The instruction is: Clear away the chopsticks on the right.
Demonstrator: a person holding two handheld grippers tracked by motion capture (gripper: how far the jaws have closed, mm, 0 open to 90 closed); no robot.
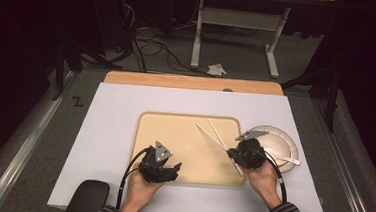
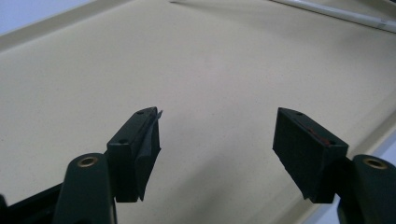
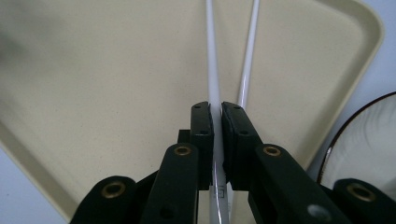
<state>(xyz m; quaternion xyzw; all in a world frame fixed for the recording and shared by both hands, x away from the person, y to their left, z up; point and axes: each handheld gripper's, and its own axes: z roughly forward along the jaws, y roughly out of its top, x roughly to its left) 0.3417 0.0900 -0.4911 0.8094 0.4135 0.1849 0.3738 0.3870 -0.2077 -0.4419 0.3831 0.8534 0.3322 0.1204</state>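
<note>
**Observer 1:** Beige plastic tray [image 1: 174, 135] sits in the middle of a white board [image 1: 104, 130] on the table. Confirm the position of the chopsticks.

**Observer 2:** Two white chopsticks [image 1: 214, 135] lie over the right half of the tray, their far ends spread apart and their near ends running toward the tray's near right corner. In the right gripper view the same pair [image 3: 212, 70] runs away from the camera across the tray floor.

**Observer 1:** State of the right tongs?

**Observer 2:** Right tongs [image 1: 245, 154] are at the right edge of the tray, held by the person's right hand [image 1: 263, 179]. The jaws are nearly closed and clamp one chopstick between the pads [image 3: 205, 126]. The second chopstick passes just beside the jaws on their right side; whether it touches them cannot be told.

**Observer 1:** State of the left tongs?

**Observer 2:** Left tongs [image 1: 161, 165] are over the near left part of the tray, held by the left hand [image 1: 137, 192]. The jaws stand wide apart with nothing between them; the left gripper view shows bare tray floor [image 2: 210, 84] in the gap, and the chopsticks [image 2: 336, 11] far off at the top edge.

**Observer 1:** Other items?

**Observer 2:** Right of the tray, a white plate [image 1: 278, 142] rests on the board, touching or nearly touching the tray's edge. A white spoon [image 1: 285, 158] lies on its near part. The plate's dark-edged rim [image 3: 355, 135] shows at the right in the right gripper view.
</note>
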